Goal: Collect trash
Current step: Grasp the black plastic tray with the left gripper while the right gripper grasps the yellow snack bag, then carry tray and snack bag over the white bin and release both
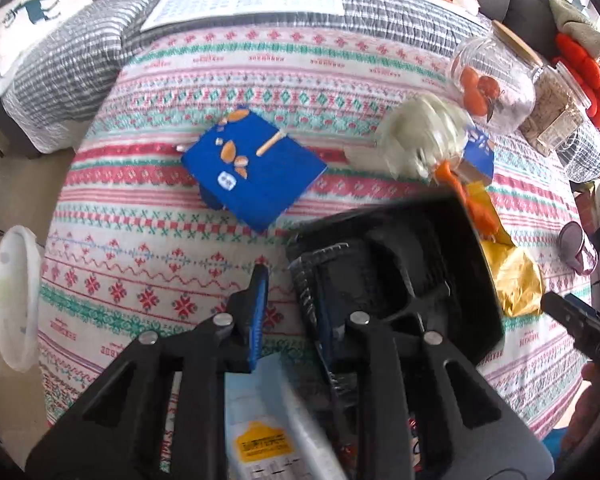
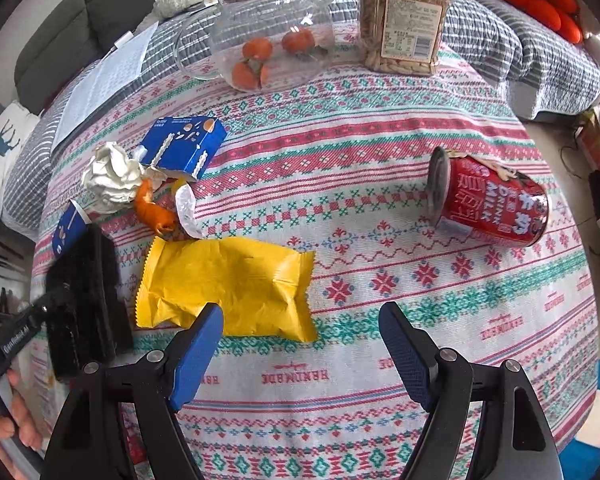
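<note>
Soft daylight fills both views, bright and even, with only faint shadows under things on the patterned tabletop (image 2: pixel 380 208). The fisheye lens bends the edges hard and leaves dark corners. In the left wrist view, the crumpled paper (image 1: pixel 420 140) right of centre smears with motion blur, and the packet at the bottom edge is streaked. The glass jar (image 2: pixel 268 28) carries pale glare.

Left wrist: steep downward view, close over patterned tablecloth (image 1: pixel 148 264), black tray (image 1: pixel 432 264) nearest, sofa at top edge | Right wrist: steep downward view, close over same cloth, facing glass jar (image 2: pixel 268 32) | Shared: yellow wrapper (image 2: pixel 228 280), blue carton (image 2: pixel 184 148), crumpled tissue (image 2: pixel 112 180), orange peel (image 2: pixel 152 208), tray, jar.
</note>
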The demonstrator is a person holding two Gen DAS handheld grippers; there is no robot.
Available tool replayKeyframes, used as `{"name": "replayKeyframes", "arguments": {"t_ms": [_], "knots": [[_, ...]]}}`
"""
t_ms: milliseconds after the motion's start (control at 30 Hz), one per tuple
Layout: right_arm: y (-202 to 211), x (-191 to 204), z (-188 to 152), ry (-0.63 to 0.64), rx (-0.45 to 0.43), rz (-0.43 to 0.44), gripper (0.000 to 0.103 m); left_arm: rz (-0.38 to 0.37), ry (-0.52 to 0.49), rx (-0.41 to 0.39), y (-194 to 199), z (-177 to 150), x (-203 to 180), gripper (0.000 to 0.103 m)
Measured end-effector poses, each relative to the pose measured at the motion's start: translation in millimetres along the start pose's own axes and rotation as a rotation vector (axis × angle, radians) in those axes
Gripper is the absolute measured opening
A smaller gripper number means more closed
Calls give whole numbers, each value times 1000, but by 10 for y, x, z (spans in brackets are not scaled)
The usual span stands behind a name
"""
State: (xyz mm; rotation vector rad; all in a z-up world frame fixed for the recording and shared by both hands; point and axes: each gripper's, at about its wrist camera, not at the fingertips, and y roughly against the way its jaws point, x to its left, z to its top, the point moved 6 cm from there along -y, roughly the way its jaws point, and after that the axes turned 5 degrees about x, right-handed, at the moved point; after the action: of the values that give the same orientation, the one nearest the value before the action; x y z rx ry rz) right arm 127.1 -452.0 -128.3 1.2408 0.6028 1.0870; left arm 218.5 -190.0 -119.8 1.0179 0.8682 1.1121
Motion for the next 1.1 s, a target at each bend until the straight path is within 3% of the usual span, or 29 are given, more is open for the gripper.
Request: {"name": "replayKeyframes", "arguments": {"t_ms": [133, 200, 267, 300, 333, 367, 400, 467, 633, 933, 1100], "knots": [[-83, 24, 38, -29, 21, 25, 81, -41, 23, 16, -22, -30, 39, 23], [-149, 46, 42, -38, 40, 41, 75, -64, 20, 9, 21, -27, 22, 23], [-217, 79, 29, -39, 65, 53, 61, -83, 20, 5, 51, -32, 1, 23], [-248, 92, 26, -32, 67, 42, 61, -103, 26, 3, 65, -39, -11, 26], [-251, 105, 28, -20, 58, 30, 56, -116, 29, 6, 67, -44, -19, 35], [-251, 124, 29, 7, 52, 4, 45, -126, 30, 9, 68, -52, -31, 43], [-249, 136, 29, 20, 47, -10, 39, -139, 29, 11, 66, -60, -58, 57], [-244, 168, 19, 35, 47, -8, 19, -150, 23, 9, 67, -66, -99, 64], [-184, 151, -23, 40, 53, 25, 12, -134, -26, 50, -53, -117, -278, 65], [181, 74, -15, 17, -17, 105, 10, -95, -71, 100, -221, -199, -439, 65], [374, 130, -33, 27, -57, 138, 9, -82, -72, 89, -254, -196, -465, 61]]}}
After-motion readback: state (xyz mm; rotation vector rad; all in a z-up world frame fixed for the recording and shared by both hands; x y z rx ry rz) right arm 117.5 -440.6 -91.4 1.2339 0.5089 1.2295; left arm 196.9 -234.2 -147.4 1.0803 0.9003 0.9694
